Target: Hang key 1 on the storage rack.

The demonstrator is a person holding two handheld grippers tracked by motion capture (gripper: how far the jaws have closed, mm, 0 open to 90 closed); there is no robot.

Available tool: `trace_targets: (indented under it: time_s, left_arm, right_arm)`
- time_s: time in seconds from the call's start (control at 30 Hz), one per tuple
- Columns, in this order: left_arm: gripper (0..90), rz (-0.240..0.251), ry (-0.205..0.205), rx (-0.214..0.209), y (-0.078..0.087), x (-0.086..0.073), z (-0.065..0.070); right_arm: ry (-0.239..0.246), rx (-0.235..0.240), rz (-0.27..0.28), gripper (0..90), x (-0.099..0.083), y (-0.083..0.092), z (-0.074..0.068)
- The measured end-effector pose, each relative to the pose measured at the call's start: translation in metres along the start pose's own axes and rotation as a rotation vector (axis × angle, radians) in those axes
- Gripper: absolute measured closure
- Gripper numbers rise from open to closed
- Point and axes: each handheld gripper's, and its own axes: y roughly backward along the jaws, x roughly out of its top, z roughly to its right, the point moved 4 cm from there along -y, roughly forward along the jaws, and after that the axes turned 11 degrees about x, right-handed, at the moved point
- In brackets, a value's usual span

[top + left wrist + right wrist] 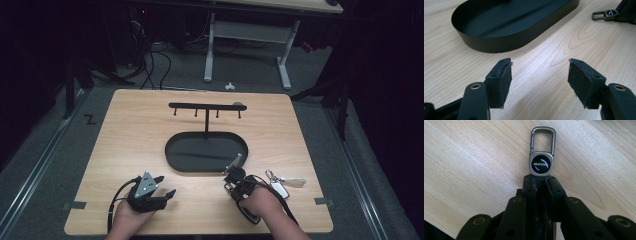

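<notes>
The right claw (540, 182) has its jaws pressed together on a key fob (541, 163), gripping it by the dark strap end so that the metal badge and its snap-hook loop stick out past the tips. In the high view that claw (233, 172) sits just short of the near right end of the black oval tray (172, 150), with the hook end pointing up and toward the tray. On the worktop (140, 125) just to the right of that hand lies a second bunch of keys (282, 184), toward the near right corner, untouched.

The left claw (540, 82) is empty, its jaws spread wide over bare wood, touching nothing. It rests near the near edge, left of centre (155, 187), aimed across at the tray (499, 42) and, farther off, at the fob in the other claw (604, 14).

Out from the tray's middle rises a thin post carrying a hook rail (206, 106) with four small pegs hanging beneath it, standing toward the far edge.

My reading is that the fob has been picked up and the carry to the rail is the step in hand. The next move would call for lifting the fob over the tray, keeping the snap-hook loop leading and turned square to a peg, then threading it on before the jaws let go. The loop is narrow and the pegs short, so the approach would need to be slow and well aligned.
</notes>
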Motion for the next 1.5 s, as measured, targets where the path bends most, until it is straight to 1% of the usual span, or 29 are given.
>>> trace_targets:
  time_s: [0.2,0.33,0.4,0.6,0.67,0.7,0.73,0.83,0.87,0.9,0.97,1.0,1.03,1.07,1.1,1.13,1.17,1.27,1.3,1.37,1.43,1.5]
  left_arm:
    - [36.0,0.002,0.001,-0.001,0.0,0.0,0.0]
    - [36.0,0.003,0.002,-0.008,0.0,0.0,0.001]
    - [35.9,0.007,0.002,-0.012,0.0,0.0,0.001]
    - [35.7,0.011,0.01,-0.015,0.001,0.0,0.0]
    - [35.6,0.013,0.01,-0.015,0.001,0.0,0.0]
    - [35.6,0.014,0.011,-0.014,0.002,0.0,-0.001]
    - [35.6,0.016,0.012,-0.014,0.002,0.0,-0.001]
    - [35.5,0.018,0.016,-0.015,0.002,-0.001,-0.001]
    - [35.5,0.018,0.017,-0.016,0.002,-0.001,-0.001]
    - [35.5,0.016,0.015,-0.016,0.002,-0.001,-0.001]
    - [35.4,0.016,0.015,-0.017,0.002,-0.001,-0.001]
    - [35.3,0.018,0.017,-0.018,0.002,-0.001,0.0]
    - [35.2,0.022,0.019,-0.021,0.003,0.0,0.0]
    - [35.2,0.022,0.02,-0.022,0.003,0.0,0.0]
    - [35.2,0.021,0.021,-0.022,0.003,0.0,0.0]
    - [35.2,0.019,0.02,-0.023,0.002,0.0,0.0]
    - [35.2,0.018,0.019,-0.023,0.002,0.0,0.0]
    - [35.2,0.021,0.021,-0.024,0.002,0.0,0.001]
    - [35.2,0.022,0.021,-0.024,0.002,0.0,0.001]
    - [35.1,0.023,0.021,-0.024,0.002,0.0,0.001]
    - [34.7,0.024,0.021,-0.023,0.002,0.0,0.001]
    - [34.6,0.025,0.021,-0.022,0.003,0.0,0.001]
  right_arm:
    - [0.003,-0.003,-0.008,80.0,0.001,0.0,-0.001]
    - [0.015,-0.005,0.004,80.1,-0.001,0.0,0.0]
    - [0.011,-0.001,0.013,80.1,-0.002,0.0,0.0]
    - [0.023,-0.001,0.015,80.1,-0.002,0.0,0.0]
    - [0.035,-0.007,0.02,80.2,-0.002,0.0,-0.001]
    - [0.049,-0.011,0.028,80.3,-0.003,0.0,-0.001]
    - [0.043,-0.011,0.03,80.4,-0.004,0.0,-0.002]
    - [0.042,0.006,0.034,80.3,-0.006,0.003,-0.003]
    - [0.051,0.004,0.037,80.3,-0.006,0.006,-0.003]
    - [0.036,0.002,0.039,80.3,-0.006,0.008,-0.005]
    - [0.061,0.005,0.058,80.3,-0.006,0.018,-0.003]
    - [0.02,0.012,0.063,80.3,-0.007,0.023,-0.005]
    - [0.034,0.011,0.076,80.3,-0.006,0.026,-0.003]
    - [0.037,0.007,0.086,80.3,-0.006,0.033,-0.002]
    - [0.027,0.01,0.09,80.3,-0.007,0.037,-0.002]
    - [0.033,0.012,0.091,80.3,-0.007,0.04,0.0]
    - [0.025,0.011,0.094,80.3,-0.008,0.043,0.0]
    - [0.028,0.004,0.096,80.3,-0.009,0.052,0.001]
    - [0.012,0.005,0.098,80.3,-0.01,0.054,0.0]
    - [0.028,0.002,0.113,80.3,-0.01,0.06,0.001]
    - [0.02,0.009,0.128,80.3,-0.01,0.066,0.0]
    - [0.018,0.004,0.14,80.3,-0.009,0.071,0.0]
